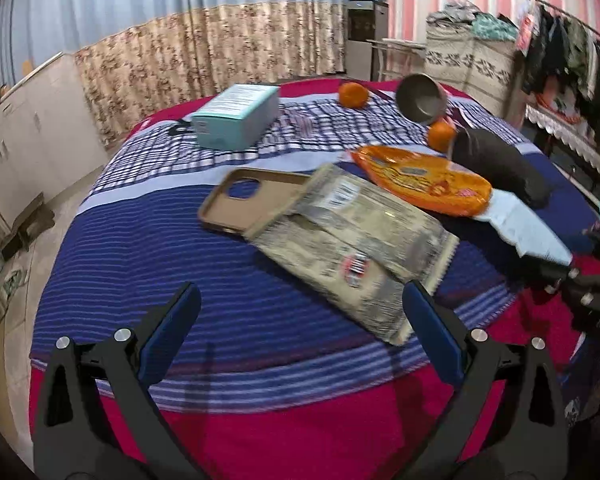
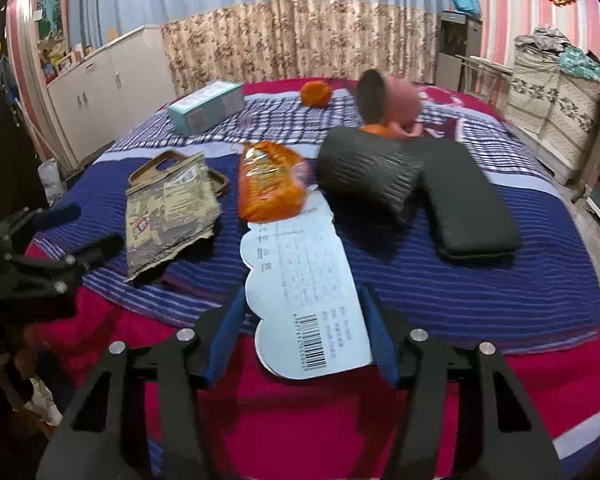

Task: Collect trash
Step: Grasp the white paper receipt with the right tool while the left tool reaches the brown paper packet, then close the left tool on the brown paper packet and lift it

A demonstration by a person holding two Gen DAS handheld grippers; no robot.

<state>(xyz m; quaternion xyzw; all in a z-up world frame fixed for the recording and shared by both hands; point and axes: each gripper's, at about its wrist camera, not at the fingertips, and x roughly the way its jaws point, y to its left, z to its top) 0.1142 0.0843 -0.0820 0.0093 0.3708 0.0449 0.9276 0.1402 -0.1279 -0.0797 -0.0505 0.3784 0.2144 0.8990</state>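
A tan printed wrapper (image 1: 352, 248) lies on the round table, partly over a brown phone case (image 1: 244, 204); it also shows in the right wrist view (image 2: 168, 216). An orange snack bag (image 1: 420, 178) (image 2: 270, 180) lies behind it. A pale blue scalloped card (image 2: 304, 284) (image 1: 524, 226) lies in front of the orange bag. My left gripper (image 1: 300, 336) is open, its right finger near the tan wrapper's front corner. My right gripper (image 2: 302, 338) is open with the card's barcode end between its fingers.
The striped tablecloth (image 1: 180, 264) also bears a teal box (image 1: 236, 116), two oranges (image 1: 352, 94), a tipped metal cup (image 1: 420, 98), a black roll (image 2: 366, 168) and a black pouch (image 2: 468, 200). Cabinets and curtains stand behind.
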